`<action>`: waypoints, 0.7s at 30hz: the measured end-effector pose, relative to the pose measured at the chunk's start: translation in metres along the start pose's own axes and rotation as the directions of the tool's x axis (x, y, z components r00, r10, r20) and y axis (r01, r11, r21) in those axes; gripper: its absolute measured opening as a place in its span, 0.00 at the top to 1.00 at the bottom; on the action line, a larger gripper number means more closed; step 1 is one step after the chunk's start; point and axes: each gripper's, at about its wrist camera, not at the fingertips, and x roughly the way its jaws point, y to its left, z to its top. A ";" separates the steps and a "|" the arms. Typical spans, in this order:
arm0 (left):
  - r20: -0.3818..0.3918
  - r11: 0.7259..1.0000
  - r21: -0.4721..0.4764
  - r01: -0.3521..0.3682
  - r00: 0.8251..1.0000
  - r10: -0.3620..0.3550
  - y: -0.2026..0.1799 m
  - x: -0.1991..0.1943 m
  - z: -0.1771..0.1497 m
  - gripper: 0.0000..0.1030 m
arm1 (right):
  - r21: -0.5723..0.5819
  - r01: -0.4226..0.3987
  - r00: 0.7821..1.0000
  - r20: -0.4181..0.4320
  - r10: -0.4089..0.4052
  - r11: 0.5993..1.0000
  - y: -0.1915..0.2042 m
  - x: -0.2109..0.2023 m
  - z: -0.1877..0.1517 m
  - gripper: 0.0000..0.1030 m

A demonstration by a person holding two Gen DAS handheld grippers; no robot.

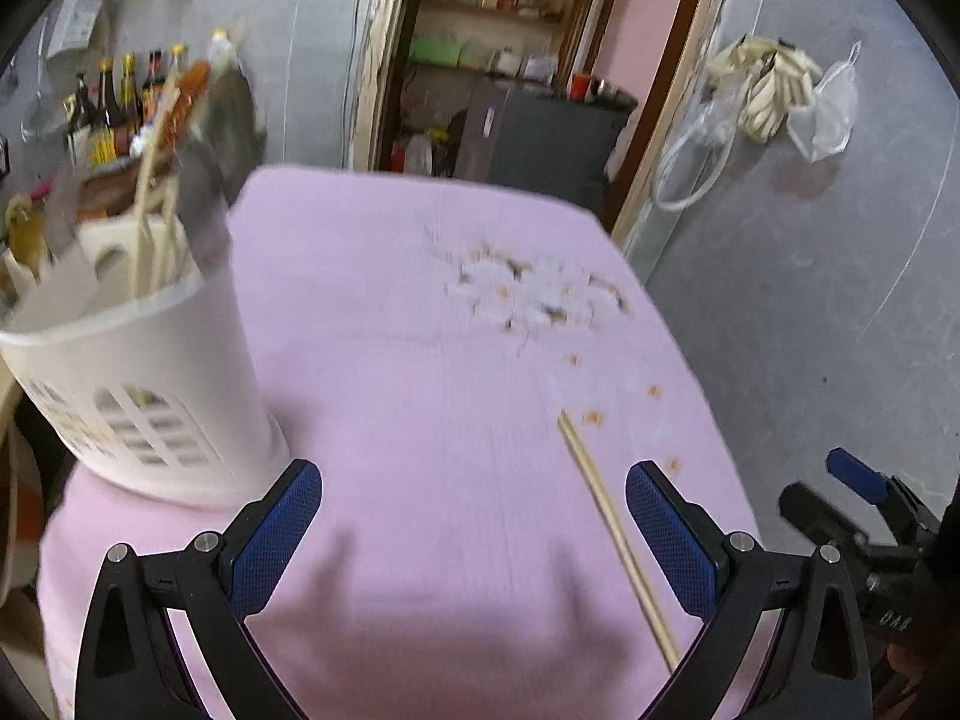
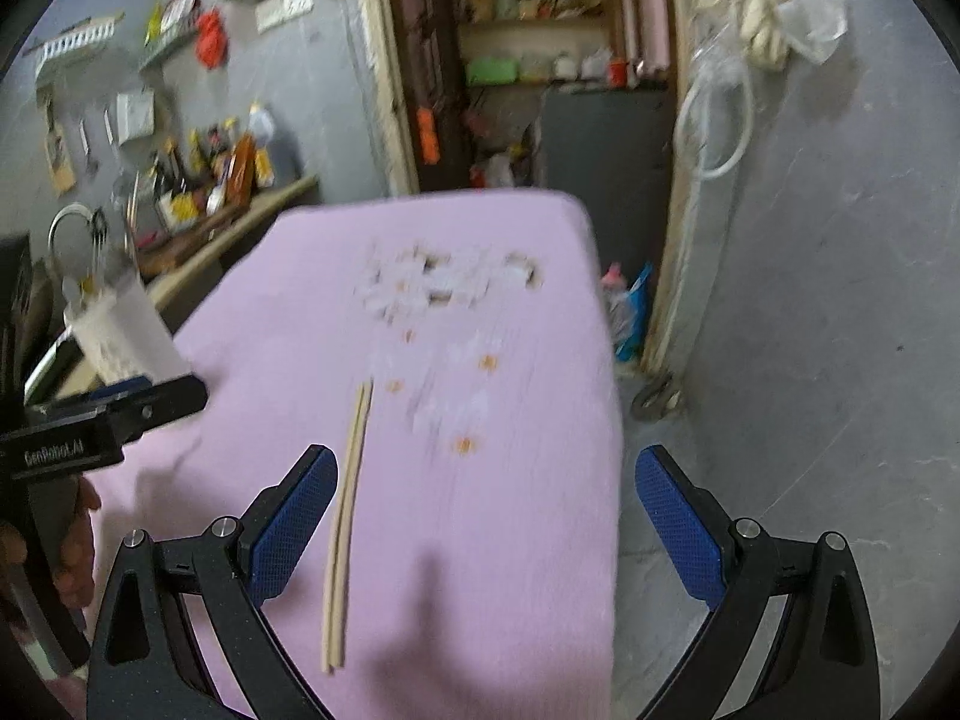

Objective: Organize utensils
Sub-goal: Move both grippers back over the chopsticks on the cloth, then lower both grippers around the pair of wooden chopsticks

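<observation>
A pair of wooden chopsticks (image 1: 618, 534) lies on the pink cloth-covered table (image 1: 420, 360), just inside my left gripper's right finger. A white slotted utensil holder (image 1: 138, 384) stands at the table's left with several chopsticks upright in it. My left gripper (image 1: 474, 510) is open and empty above the cloth. My right gripper (image 2: 486, 504) is open and empty; the chopsticks (image 2: 345, 528) lie beside its left finger. The holder (image 2: 120, 330) shows at the left of the right wrist view, behind the left gripper's body (image 2: 102, 420).
The cloth has a white and orange flower pattern (image 1: 534, 294) in the middle. A counter with sauce bottles (image 1: 126, 102) stands left of the table. A doorway with shelves (image 1: 510, 30) lies beyond. Grey floor (image 1: 810, 300) is to the right. The right gripper (image 1: 864, 510) shows at the table's right edge.
</observation>
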 end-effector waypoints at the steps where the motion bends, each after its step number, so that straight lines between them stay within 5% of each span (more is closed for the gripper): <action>1: -0.016 1.000 -0.004 0.000 1.000 0.000 0.000 0.005 -0.003 0.01 | -0.004 -0.009 1.000 -0.016 0.009 1.000 0.001 0.006 -0.005 0.05; 13: -0.125 0.999 -0.043 -0.006 0.992 0.000 0.011 0.030 -0.019 0.01 | -0.060 -0.080 0.990 -0.118 0.073 0.995 0.014 0.039 -0.034 0.05; 21: -0.173 1.000 -0.019 0.008 0.985 -0.012 0.008 0.036 -0.027 0.01 | -0.133 -0.045 0.989 -0.144 0.026 0.990 0.026 0.043 -0.035 0.05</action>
